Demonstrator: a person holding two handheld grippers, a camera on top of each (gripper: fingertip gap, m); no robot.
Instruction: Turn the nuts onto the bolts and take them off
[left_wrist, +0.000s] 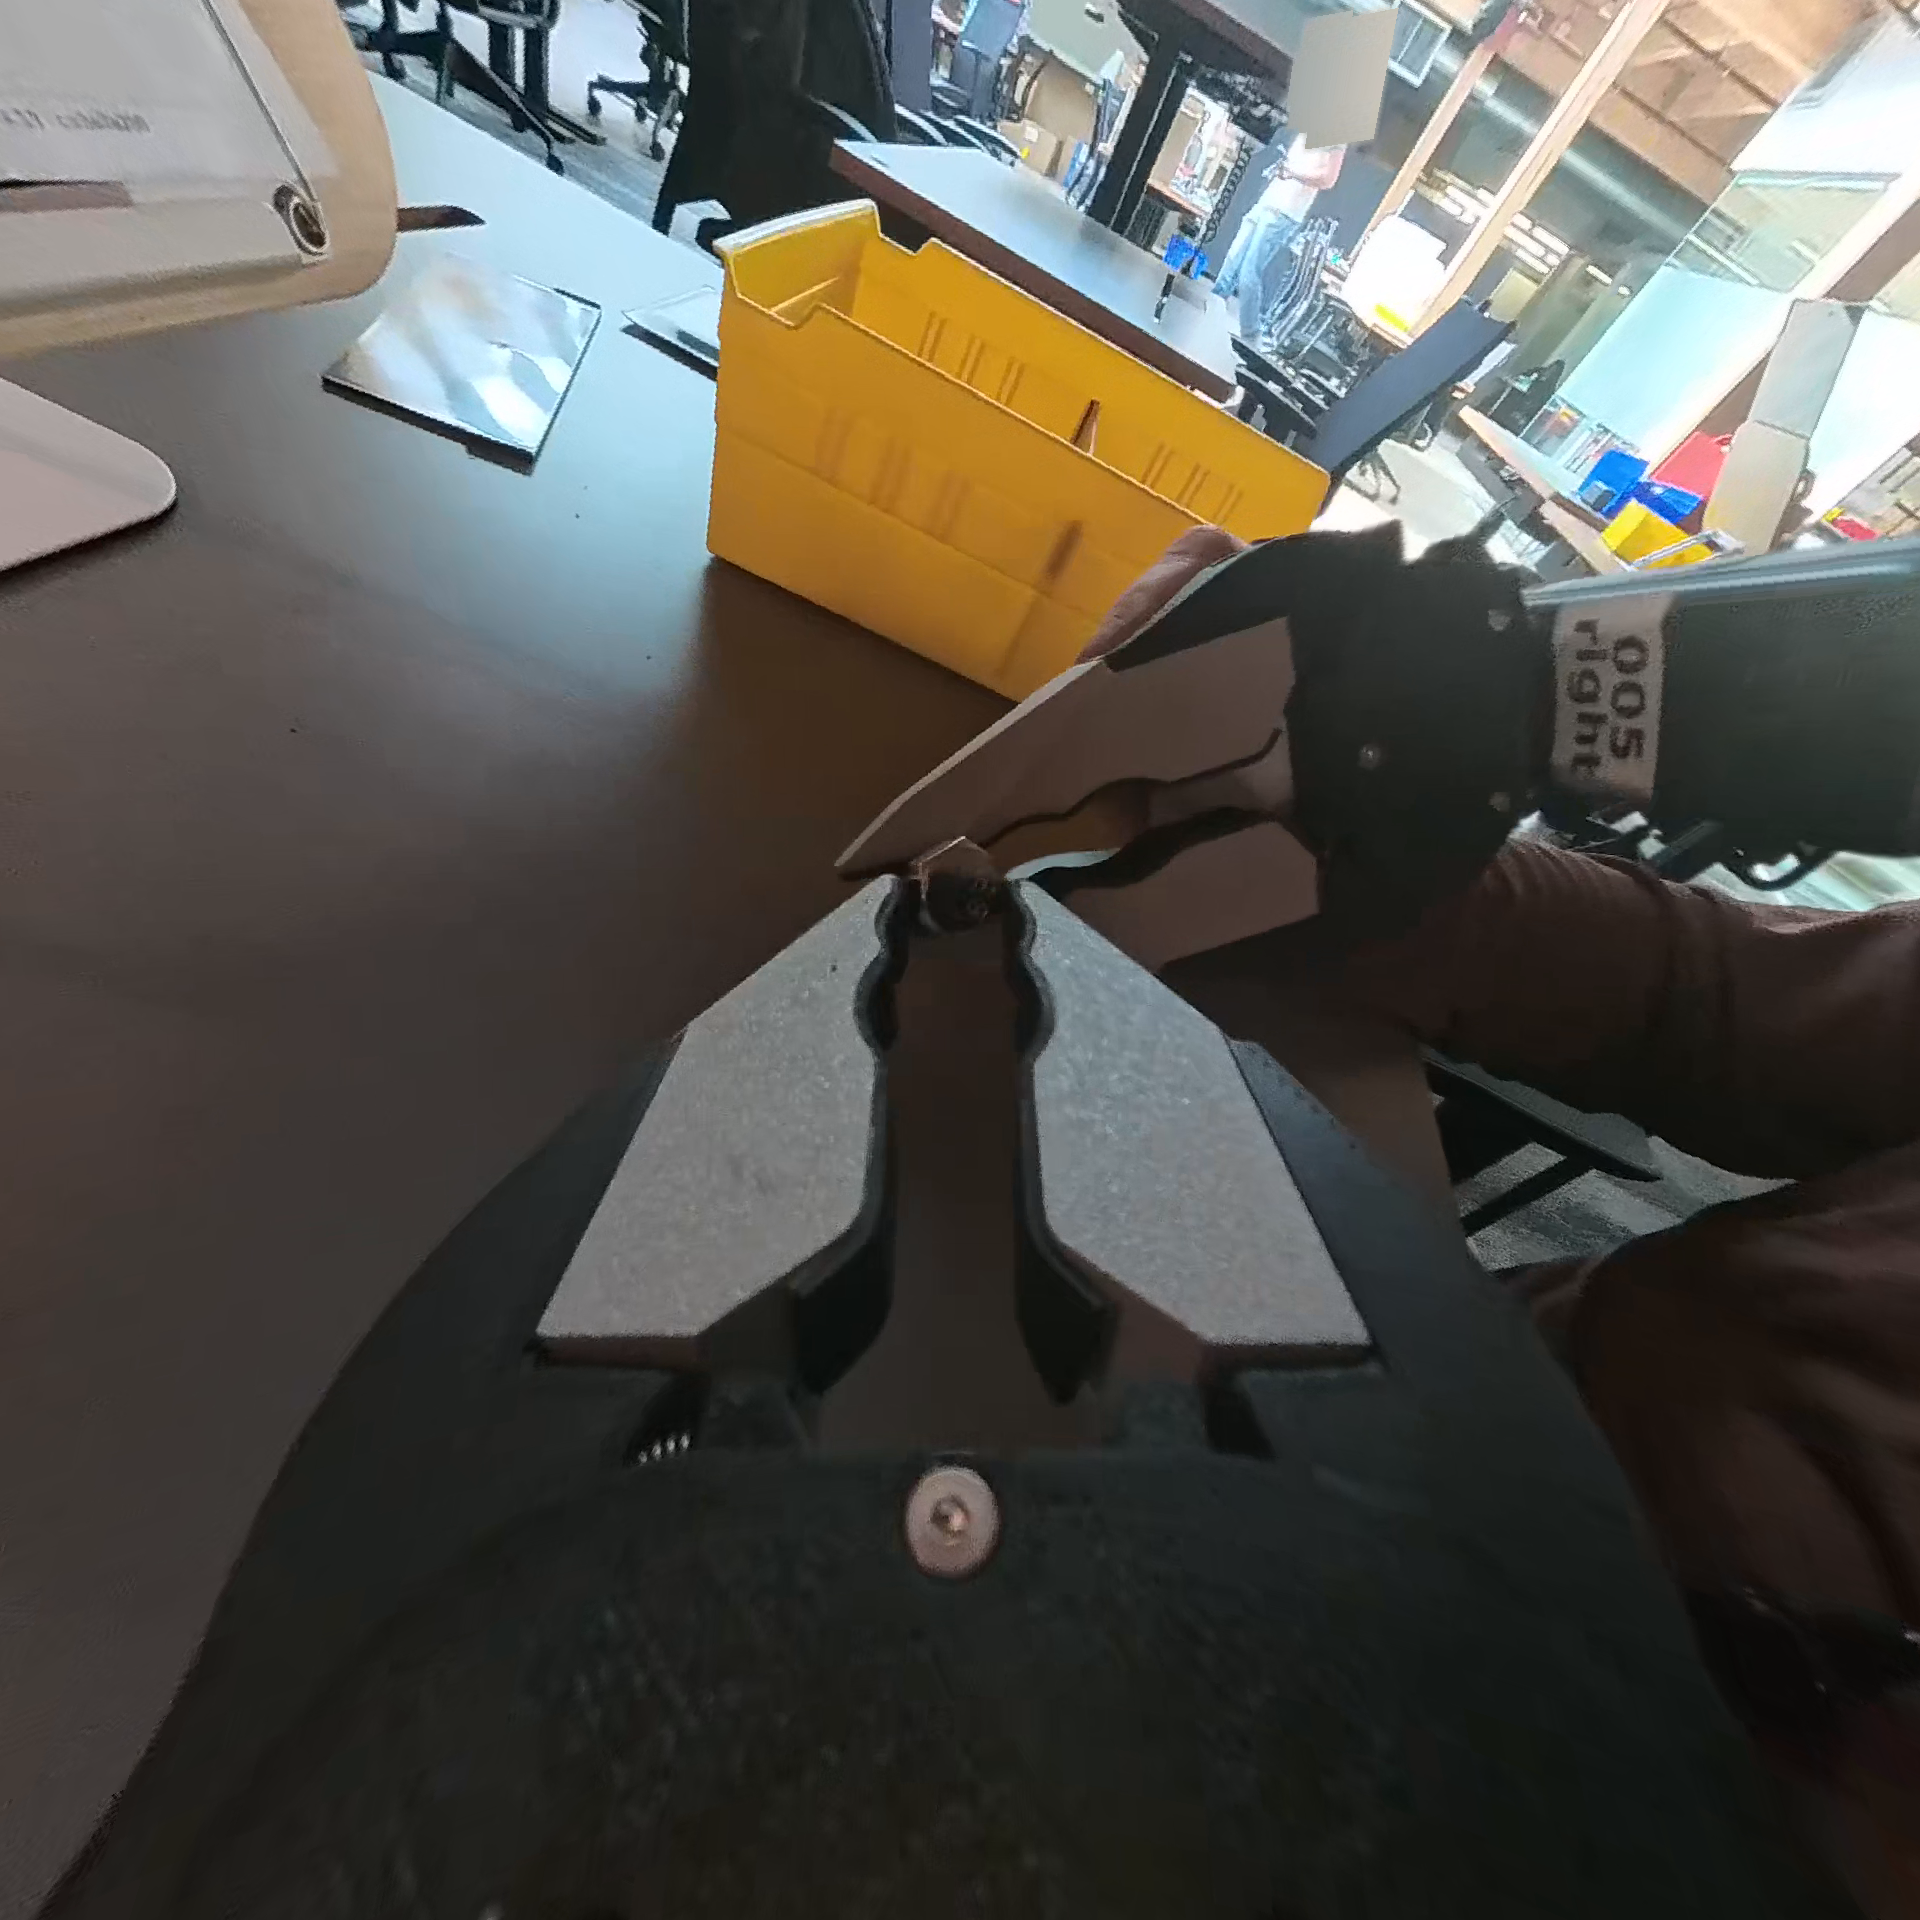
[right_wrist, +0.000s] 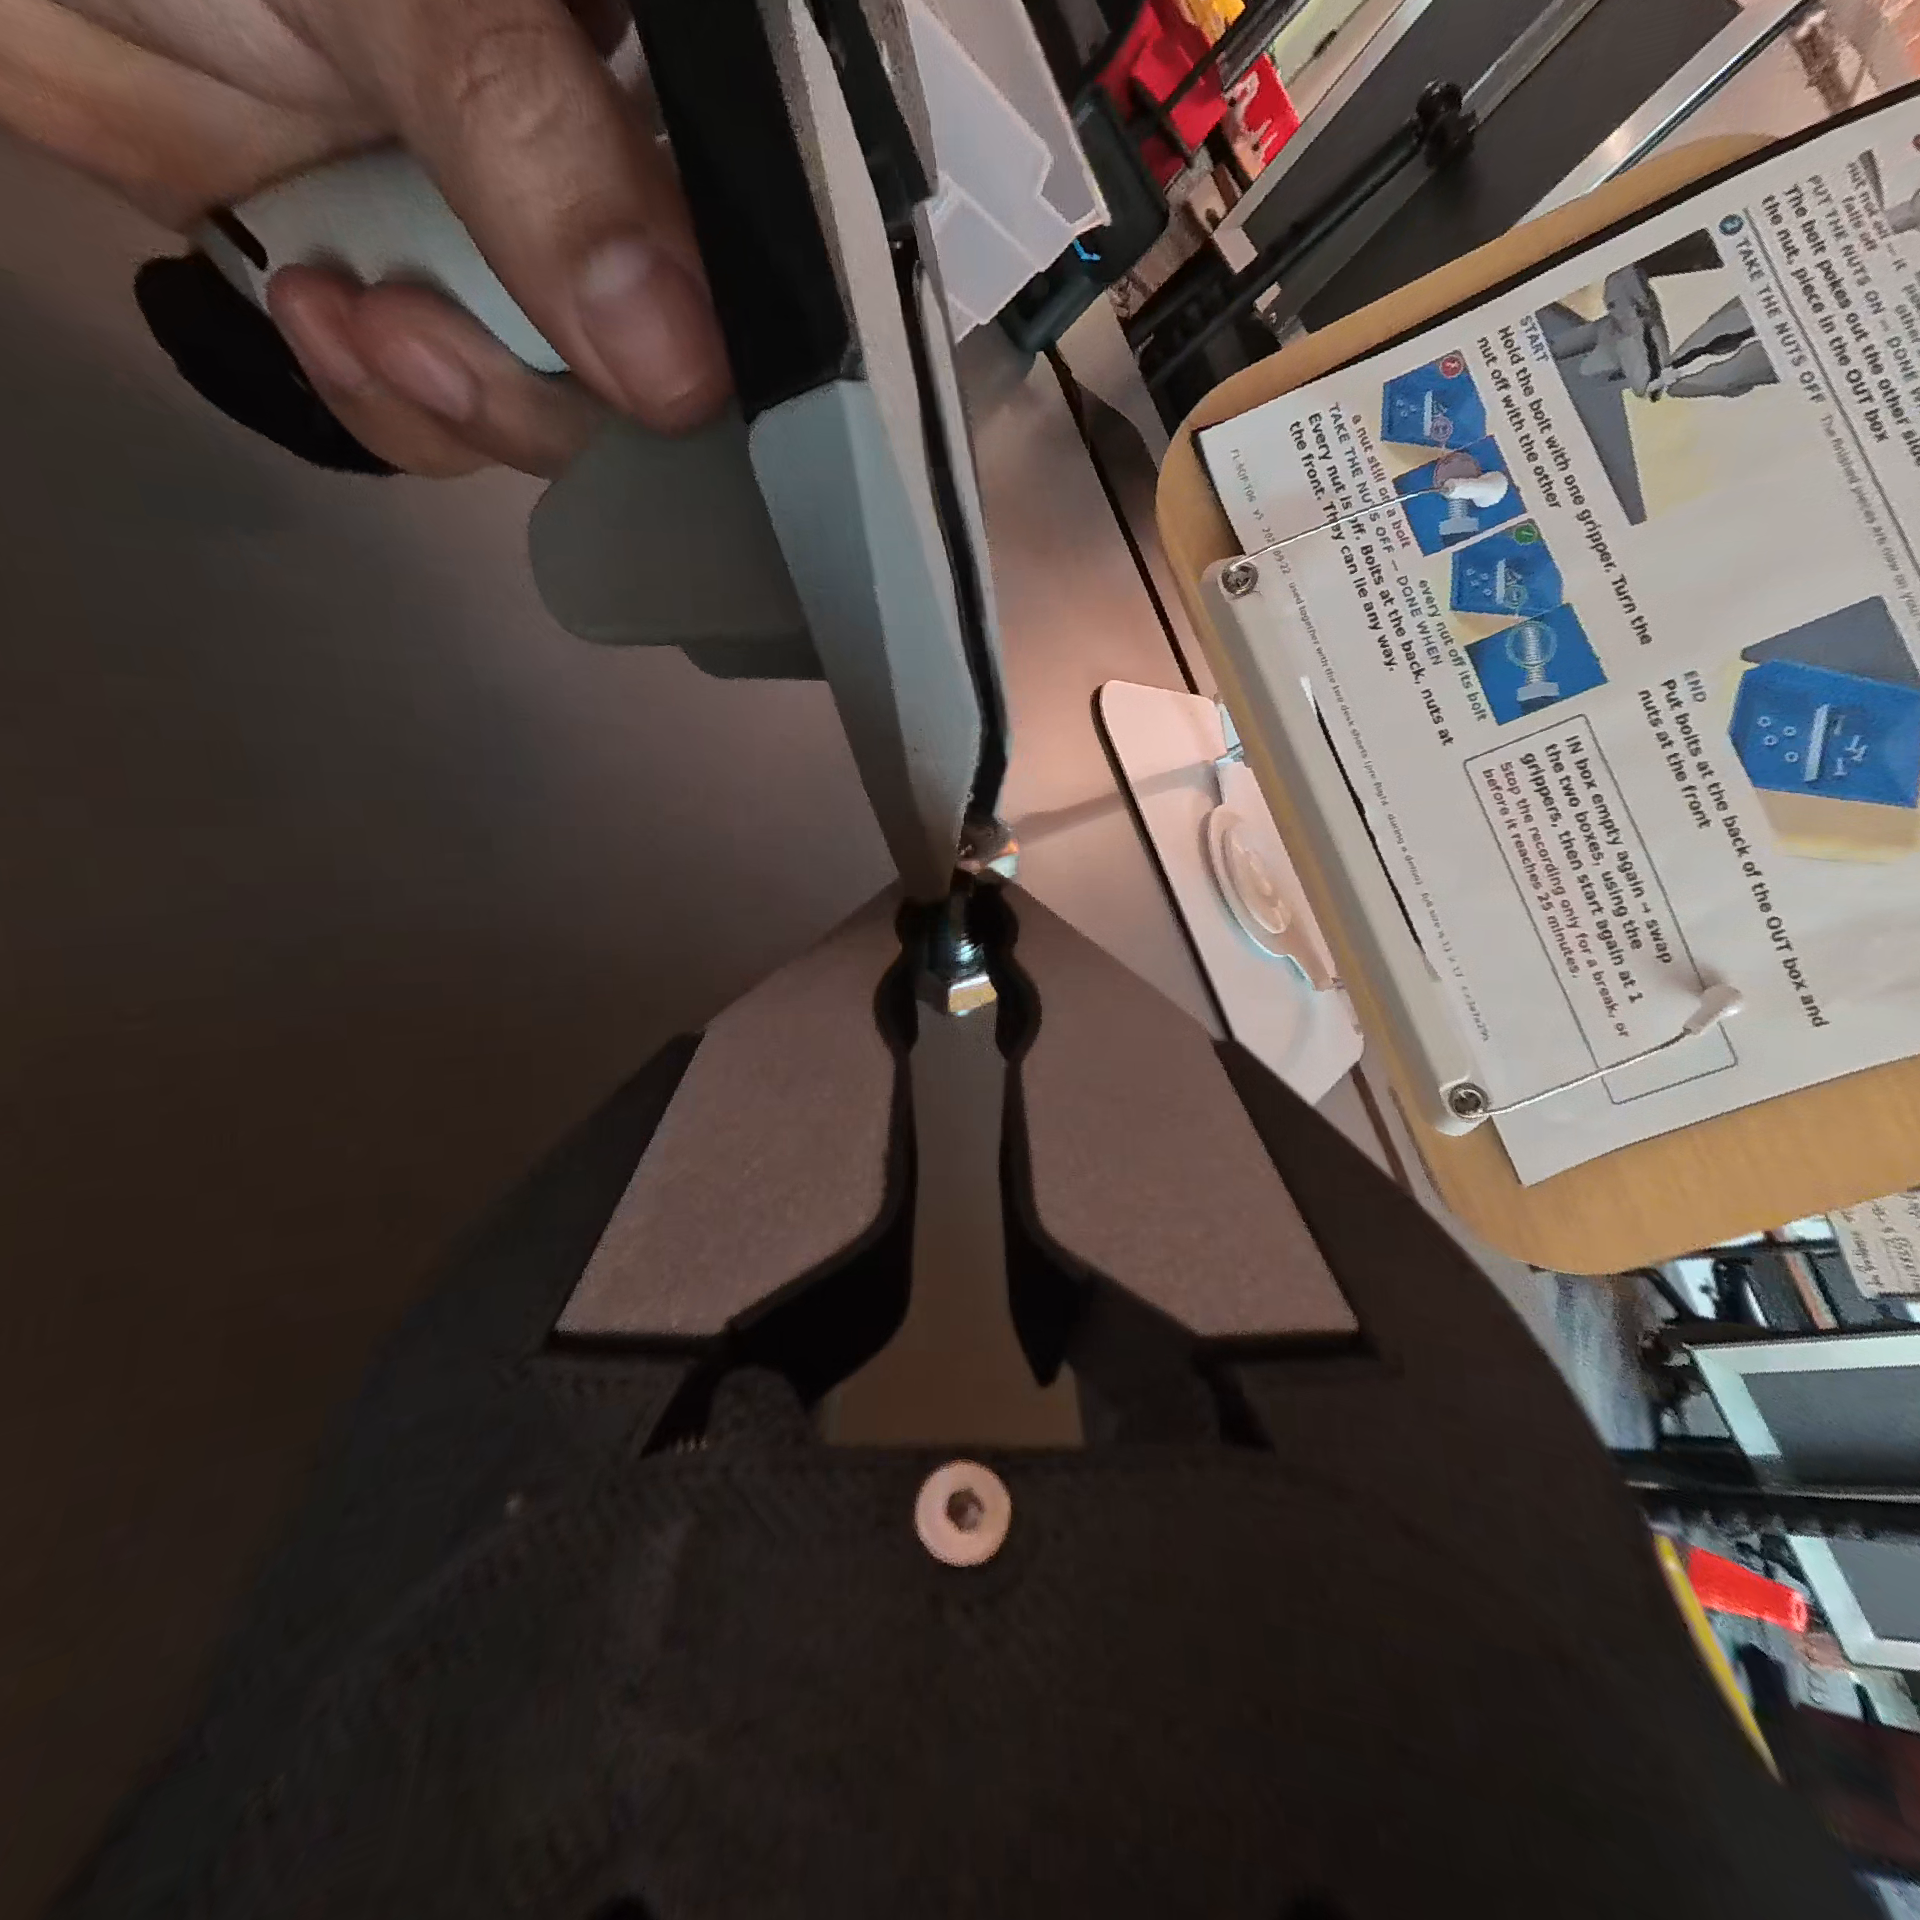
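My right gripper (right_wrist: 958, 940) is shut on a silver bolt (right_wrist: 961, 992); its hex head sits between the fingertips and the threaded shank points forward. My left gripper (left_wrist: 954, 902) is shut on a small nut (left_wrist: 956, 906), held against the bolt's tip. In the right wrist view the left gripper (right_wrist: 977, 831) comes down from above with the nut (right_wrist: 989, 836) at its tips. In the left wrist view the right gripper (left_wrist: 914, 857) reaches in from the right and meets the left fingertips. Both are held above the dark table (left_wrist: 364, 779).
A yellow bin (left_wrist: 935, 447) stands on the table just behind the grippers. An instruction sheet on a wooden stand (right_wrist: 1558, 727) is at the table's side; it also shows in the left wrist view (left_wrist: 156, 156). Flat metal plates (left_wrist: 468, 353) lie near it. A person's hand (right_wrist: 468, 260) holds the left gripper. Both grippers' tips are close together, under 4 cm apart.
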